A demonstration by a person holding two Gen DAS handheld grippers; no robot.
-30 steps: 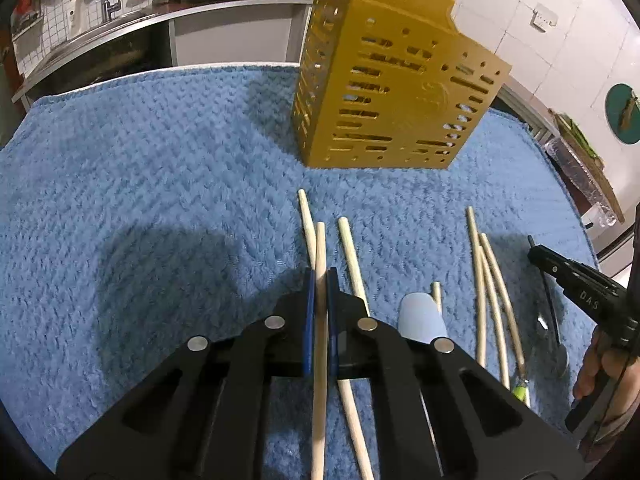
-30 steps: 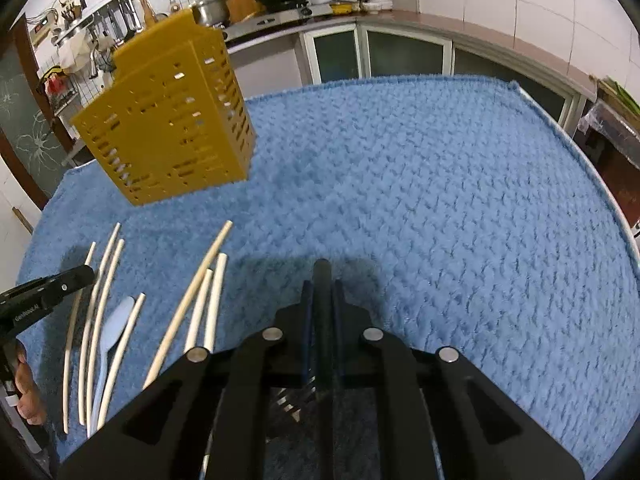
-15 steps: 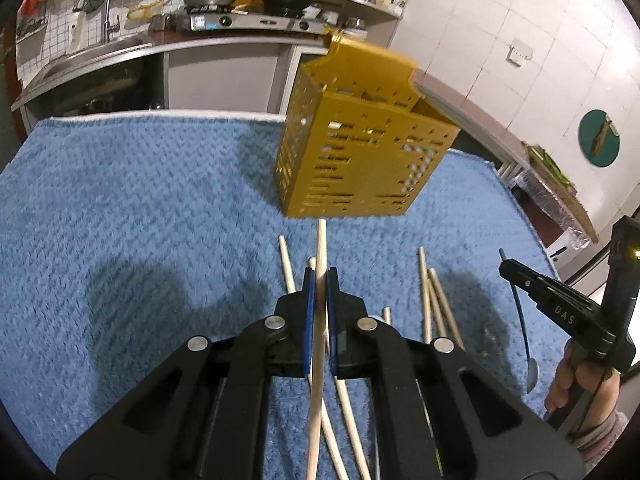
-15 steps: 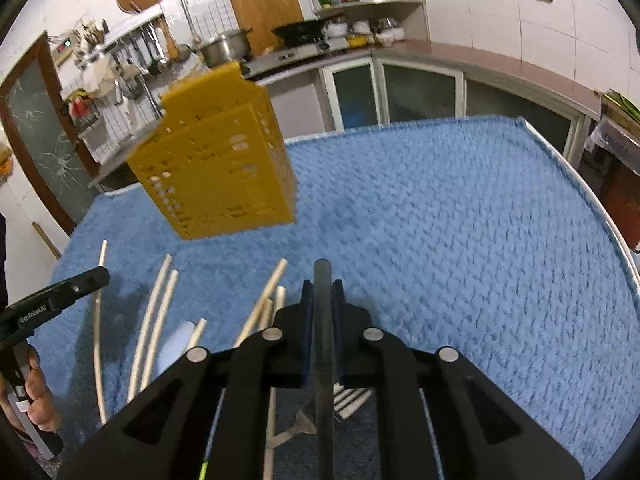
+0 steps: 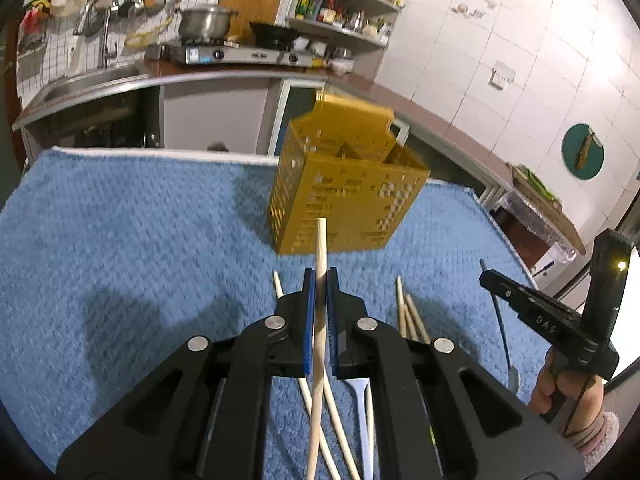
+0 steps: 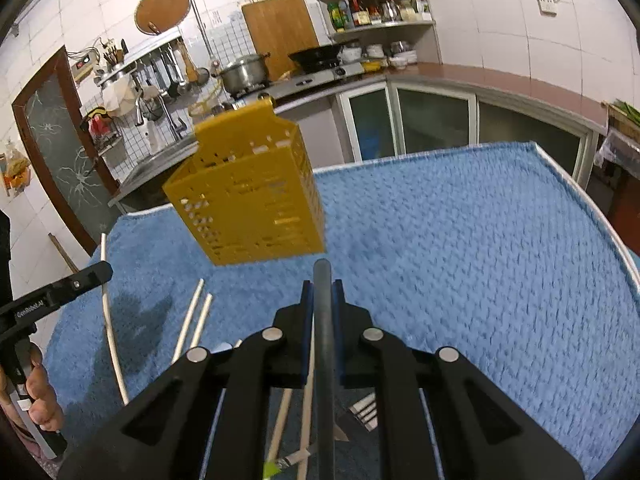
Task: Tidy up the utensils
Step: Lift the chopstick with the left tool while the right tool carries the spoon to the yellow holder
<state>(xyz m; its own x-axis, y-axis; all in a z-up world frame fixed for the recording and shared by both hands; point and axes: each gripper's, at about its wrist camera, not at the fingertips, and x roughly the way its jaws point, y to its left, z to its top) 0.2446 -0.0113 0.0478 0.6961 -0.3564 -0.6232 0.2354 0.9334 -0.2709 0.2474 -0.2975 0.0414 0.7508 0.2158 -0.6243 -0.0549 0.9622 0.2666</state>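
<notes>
Carrying was the step: left gripper [image 5: 318, 280] fingers clamped a chopstick [image 5: 319, 320], right gripper [image 6: 322, 292] fingers a dark utensil handle [image 6: 324, 340], needing lowering into the yellow holder [image 5: 344, 196] at twelve o'clock.

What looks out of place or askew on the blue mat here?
Nothing is spilled or damaged. Loose chopsticks and a fork lie scattered, unaligned, on the blue mat, none visibly in the yellow utensil holder.

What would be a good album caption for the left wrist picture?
Left gripper clamping a pale wooden chopstick, aimed toward a yellow slotted utensil holder on a blue towel.
</notes>
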